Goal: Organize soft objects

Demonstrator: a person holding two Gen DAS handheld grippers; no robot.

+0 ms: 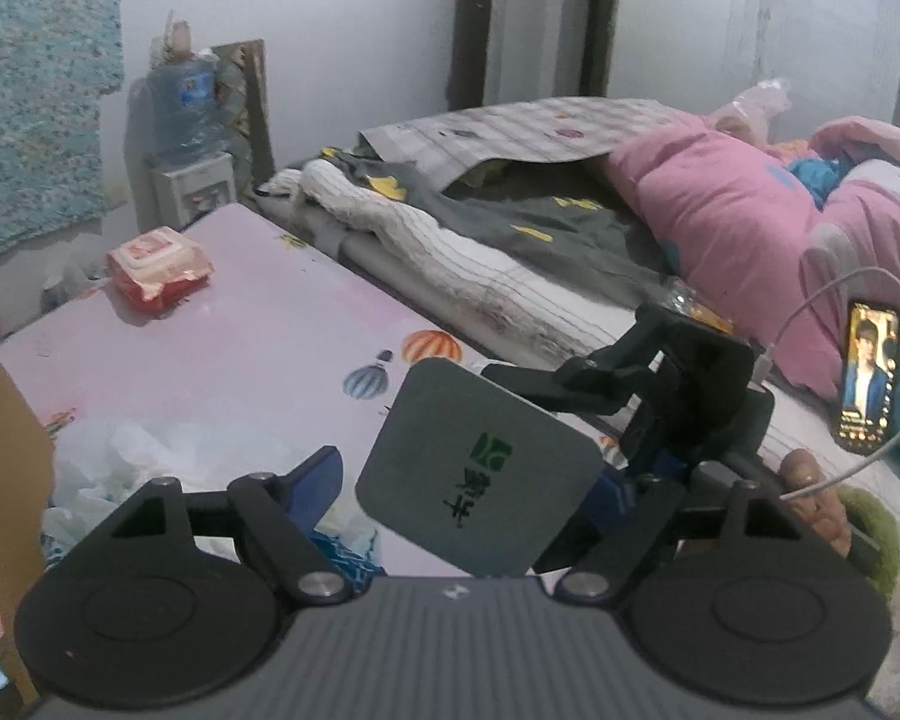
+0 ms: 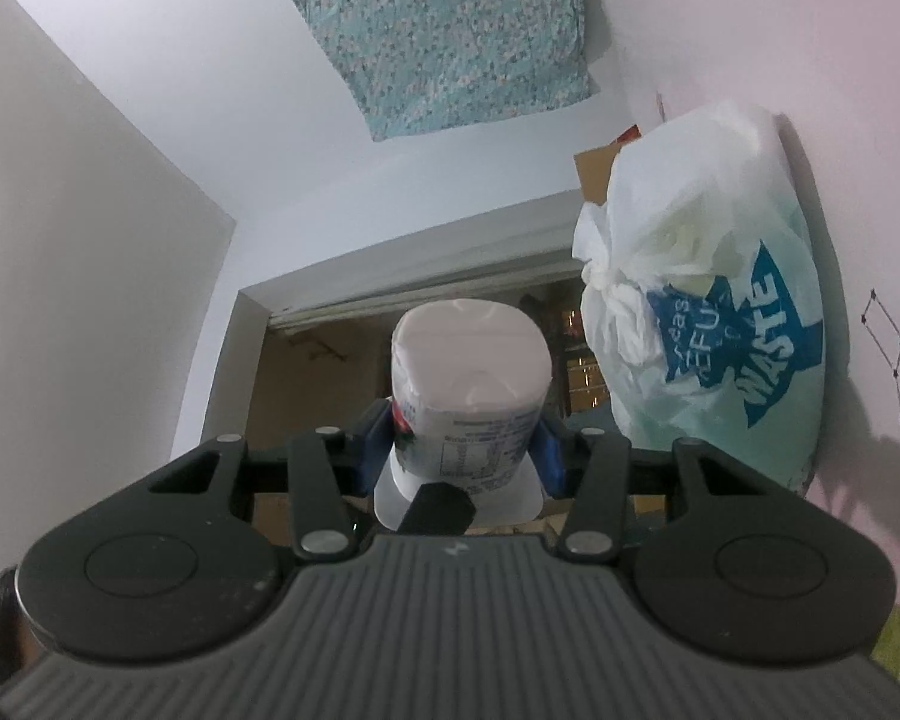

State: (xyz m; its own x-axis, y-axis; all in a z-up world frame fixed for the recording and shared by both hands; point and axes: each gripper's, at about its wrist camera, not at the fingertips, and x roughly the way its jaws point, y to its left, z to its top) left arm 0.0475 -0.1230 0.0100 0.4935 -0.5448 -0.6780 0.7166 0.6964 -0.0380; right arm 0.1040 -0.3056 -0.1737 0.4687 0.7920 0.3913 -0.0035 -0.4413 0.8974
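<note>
Now my right tongs (image 2: 465,450) clench the pack (image 2: 471,384) at frame centre, left tongs (image 1: 456,480) released, so I'd squeeze gently.

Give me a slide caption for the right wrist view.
Right gripper clamps a white tissue pack beside a knotted white plastic bag.

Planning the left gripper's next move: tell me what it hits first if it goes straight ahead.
Most likely the right gripper, which crosses directly in front of the left gripper, its grey back plate nearest. Depth is uncertain; beyond it lie the pink tabletop and the bed.
</note>
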